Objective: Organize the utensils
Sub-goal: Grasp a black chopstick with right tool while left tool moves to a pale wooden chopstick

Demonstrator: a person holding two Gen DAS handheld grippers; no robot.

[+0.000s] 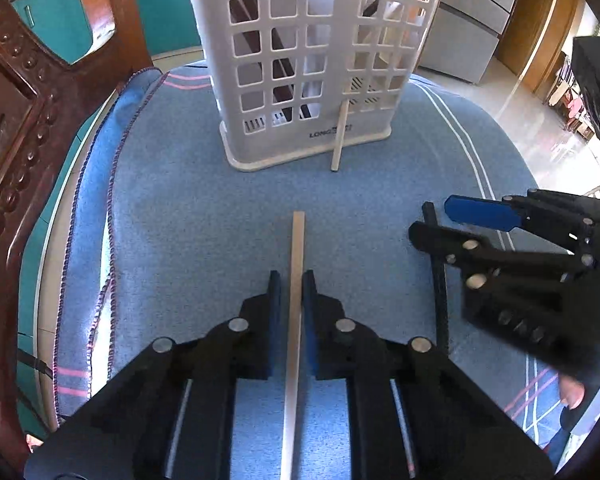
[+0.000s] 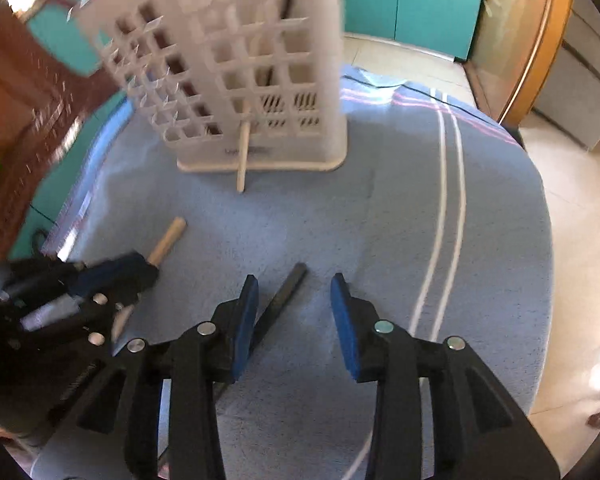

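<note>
Left claw [image 1: 291, 280] is clamped on the pale wooden chopstick [image 1: 298, 240], pads pinching it partway along, the free end pointing toward the white slotted holder [image 1: 300, 60]. The stick lies flat on the blue cloth [image 1: 180, 200] over the surface.

Right claw [image 2: 294, 284] stands apart, nothing gripped. The black chopstick [image 2: 288, 284] lies on the cloth, slanting under its left finger rather than squarely between the pads.

A second pale chopstick [image 1: 339, 140] leans against the holder's front wall, foot on the cloth. Dark sticks show inside through the grid.

Step in hand, as I judge it: lift the pale stick and drop it into the holder.

- Raise it straight off the cloth before swinging; the weave could snag the tip.
- You hold it low on the shaft, so expect the long end to droop or pivot. Tip it upright early.
- Come in above the rim, not at the wall.
- Steer clear of the leaning stick; a nudge will likely topple it.
- Keep the right claw off the black stick until the left clears.
</note>
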